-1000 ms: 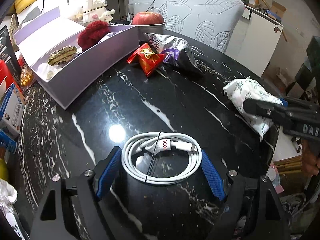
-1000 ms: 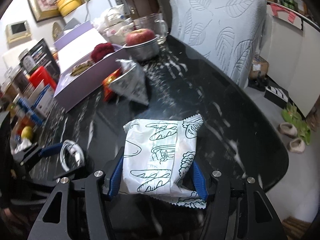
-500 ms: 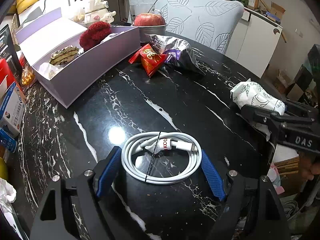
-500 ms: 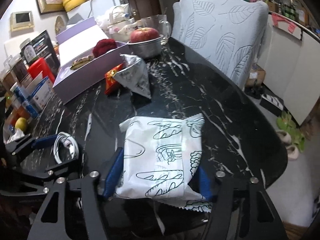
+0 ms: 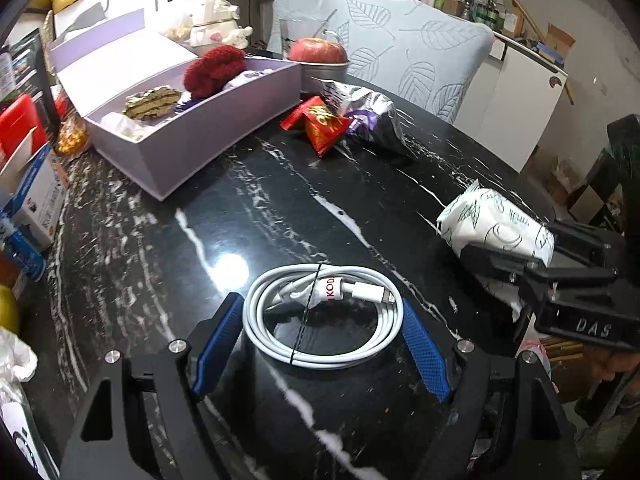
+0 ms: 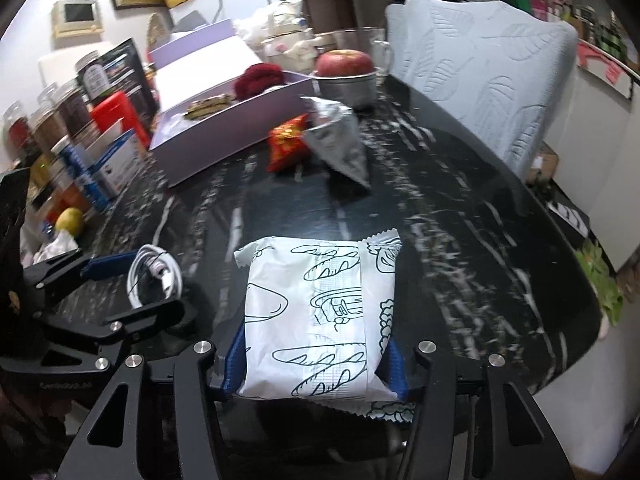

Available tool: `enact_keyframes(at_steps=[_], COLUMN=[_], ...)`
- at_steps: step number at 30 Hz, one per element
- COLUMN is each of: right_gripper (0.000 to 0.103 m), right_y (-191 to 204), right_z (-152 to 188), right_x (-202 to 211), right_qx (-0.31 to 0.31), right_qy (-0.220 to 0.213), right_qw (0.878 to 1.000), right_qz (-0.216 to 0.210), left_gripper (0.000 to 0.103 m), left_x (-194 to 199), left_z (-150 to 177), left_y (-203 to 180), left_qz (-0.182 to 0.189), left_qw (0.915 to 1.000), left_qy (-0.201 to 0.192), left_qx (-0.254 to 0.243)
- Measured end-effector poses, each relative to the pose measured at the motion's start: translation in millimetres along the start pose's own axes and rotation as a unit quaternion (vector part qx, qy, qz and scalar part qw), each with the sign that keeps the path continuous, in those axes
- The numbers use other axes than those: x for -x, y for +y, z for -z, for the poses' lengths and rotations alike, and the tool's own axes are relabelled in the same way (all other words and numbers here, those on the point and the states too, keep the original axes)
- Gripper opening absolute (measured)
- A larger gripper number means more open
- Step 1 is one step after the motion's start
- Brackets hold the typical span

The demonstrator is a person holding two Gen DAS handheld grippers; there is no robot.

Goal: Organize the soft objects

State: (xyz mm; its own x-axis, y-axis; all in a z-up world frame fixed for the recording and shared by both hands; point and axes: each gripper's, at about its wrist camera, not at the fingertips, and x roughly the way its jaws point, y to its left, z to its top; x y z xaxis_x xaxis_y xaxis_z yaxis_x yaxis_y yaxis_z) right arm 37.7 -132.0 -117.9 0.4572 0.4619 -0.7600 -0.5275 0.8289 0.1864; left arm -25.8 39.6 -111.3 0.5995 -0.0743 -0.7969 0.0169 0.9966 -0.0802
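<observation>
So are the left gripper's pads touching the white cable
Apart. The left wrist view shows the left gripper straddling the cable, with a strip of black table visible between each blue pad and the coil.

White packet, black line drawings

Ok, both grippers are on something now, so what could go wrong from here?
The right gripper has just been closing on the white printed bread packet; squeezing harder may crush it. The coiled white cable lies loose between the left gripper's blue pads and may splay. The purple box already looks crowded.
</observation>
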Motion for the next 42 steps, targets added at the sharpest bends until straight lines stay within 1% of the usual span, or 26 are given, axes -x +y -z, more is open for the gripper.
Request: enact_keyframes(at_steps=[8, 13, 22, 29, 33, 38, 42], right_gripper=[0.055, 0.054, 0.054, 0.054, 0.054, 0.054, 0.054], right_y=[32, 53, 79, 92, 95, 100, 104], right_z=[4, 5, -2, -13, -21, -38, -57], right_x=[1, 0, 4, 23, 35, 52, 64], right_qx=[0.028, 0.047, 0.071, 0.093, 0.103, 0.116, 0.127], right_qy=[0.005, 0.006, -0.003, -0.032, -0.05, -0.078, -0.105], right_qw=[0.999, 0.996, 0.992, 0.987, 0.985, 0.981, 0.977], right_qz=[-0.043, -0.076, -0.108, -0.124, -0.128, -0.135, -0.139], left_gripper=[0.079, 0.079, 0.079, 0.079, 0.079, 0.079, 0.079], left_x=[22, 36, 64, 89, 100, 116, 130], left_z=[9, 12, 18, 12, 5, -12, -32], left_y=[14, 24, 39, 42, 45, 48, 49], left_qz=[-0.014, -0.031, -0.057, -0.066, -0.059, -0.062, -0.071], left_qw=[0.9995, 0.9987, 0.9959, 0.993, 0.9916, 0.9881, 0.9833], left_qy=[-0.02, -0.031, -0.054, -0.086, -0.103, -0.133, -0.164], left_qx=[0.018, 0.027, 0.046, 0.047, 0.051, 0.045, 0.035])
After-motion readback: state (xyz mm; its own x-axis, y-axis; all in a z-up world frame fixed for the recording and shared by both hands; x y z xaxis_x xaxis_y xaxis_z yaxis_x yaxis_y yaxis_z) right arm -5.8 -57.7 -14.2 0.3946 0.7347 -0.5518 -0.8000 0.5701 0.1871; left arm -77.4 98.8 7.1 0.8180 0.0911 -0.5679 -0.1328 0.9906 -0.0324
